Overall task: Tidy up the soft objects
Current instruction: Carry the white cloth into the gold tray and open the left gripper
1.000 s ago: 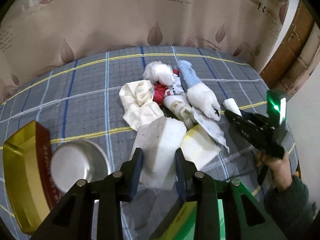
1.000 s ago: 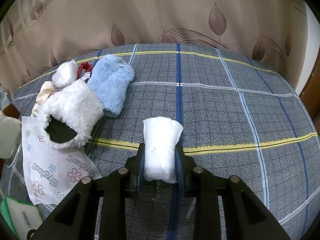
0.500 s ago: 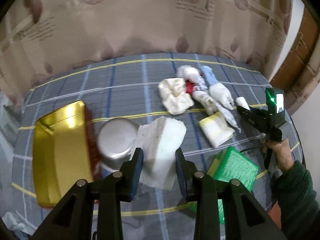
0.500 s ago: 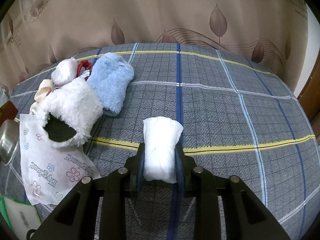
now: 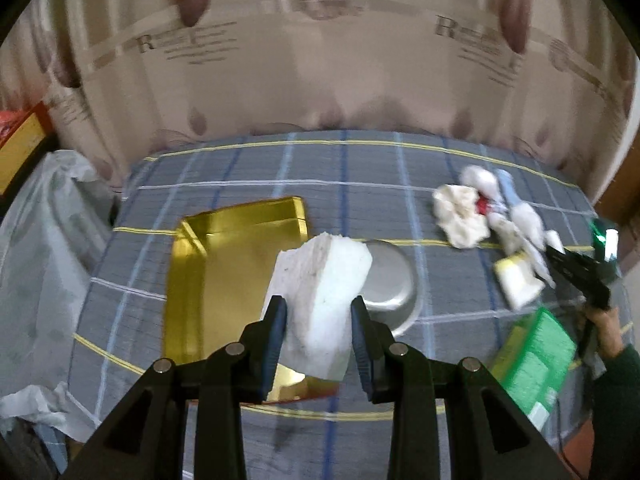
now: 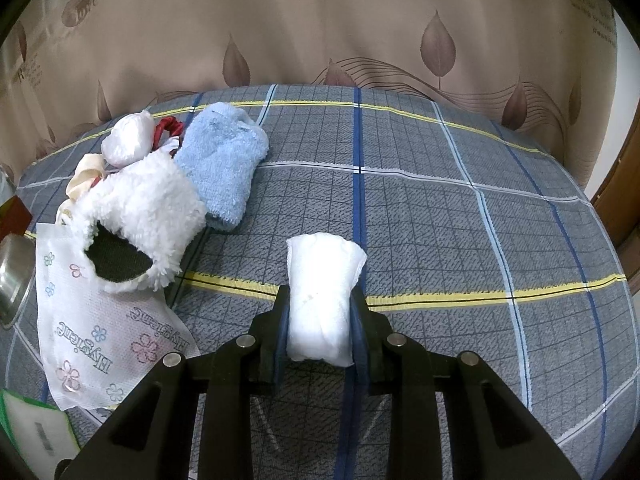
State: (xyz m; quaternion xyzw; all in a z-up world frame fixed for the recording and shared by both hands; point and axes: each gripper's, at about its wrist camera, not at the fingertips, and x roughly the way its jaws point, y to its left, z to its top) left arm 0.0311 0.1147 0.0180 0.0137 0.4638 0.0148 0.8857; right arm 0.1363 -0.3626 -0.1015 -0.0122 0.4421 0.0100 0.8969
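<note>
The left gripper [image 5: 318, 330] fingers [image 5: 275, 326] pinch a floppy white foam pad [image 5: 320, 280] above the gold tray [image 5: 224, 272] at about 10 o'clock of the steel bowl [image 5: 394, 292]; gripped only low down, it may sag or drop onto the bowl instead. The right gripper [image 6: 319, 332] clamps a rolled white cloth [image 6: 322, 292] over the counter [image 6: 460, 216], and that roll may unfurl when let go.

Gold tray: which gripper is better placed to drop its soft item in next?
Left. The left gripper holds its white pad right beside the gold tray; the right gripper, shut on a white roll, has no tray ahead.
</note>
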